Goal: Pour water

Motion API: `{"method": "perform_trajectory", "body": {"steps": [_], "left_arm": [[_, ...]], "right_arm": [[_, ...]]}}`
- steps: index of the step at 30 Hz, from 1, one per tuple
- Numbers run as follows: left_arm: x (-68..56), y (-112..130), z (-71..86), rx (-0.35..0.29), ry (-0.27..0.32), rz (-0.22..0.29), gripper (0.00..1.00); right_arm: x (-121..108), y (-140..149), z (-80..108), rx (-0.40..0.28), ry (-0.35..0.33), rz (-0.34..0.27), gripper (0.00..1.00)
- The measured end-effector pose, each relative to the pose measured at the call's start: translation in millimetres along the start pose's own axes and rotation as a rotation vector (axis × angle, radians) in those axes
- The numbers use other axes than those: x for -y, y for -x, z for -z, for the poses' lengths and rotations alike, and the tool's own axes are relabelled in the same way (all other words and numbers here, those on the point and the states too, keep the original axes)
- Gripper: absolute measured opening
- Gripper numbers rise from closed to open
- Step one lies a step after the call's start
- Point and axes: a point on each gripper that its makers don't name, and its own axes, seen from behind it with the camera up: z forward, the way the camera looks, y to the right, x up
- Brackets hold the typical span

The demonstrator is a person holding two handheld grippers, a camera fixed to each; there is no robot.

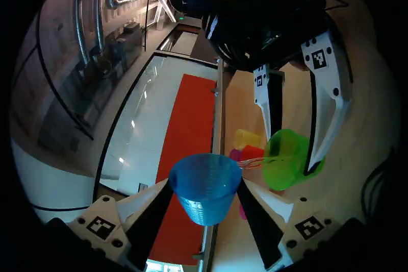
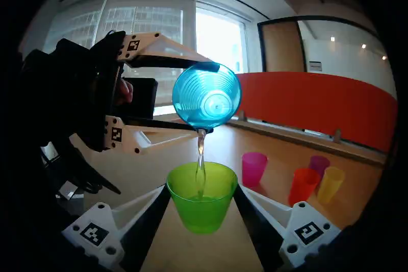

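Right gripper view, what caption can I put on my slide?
Left tongs tip a blue cup, pouring water into the green cup held in the right tongs.

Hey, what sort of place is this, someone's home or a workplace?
Likely a workplace, such as an office or lab: a long wooden table backed by a red divider panel, large windows facing other buildings, and exposed pipes along the ceiling.
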Motion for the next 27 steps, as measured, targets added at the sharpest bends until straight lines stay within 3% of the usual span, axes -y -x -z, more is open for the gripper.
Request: {"method": "perform_trajectory", "body": {"steps": [27], "left_arm": [[-1.5,-6.8,-1.2,-0.007,-0.015,-0.077,0.86]], "right_arm": [[-2.0,-0.8,-0.9,-0.003,0.006,-0.001,0.91]]}}
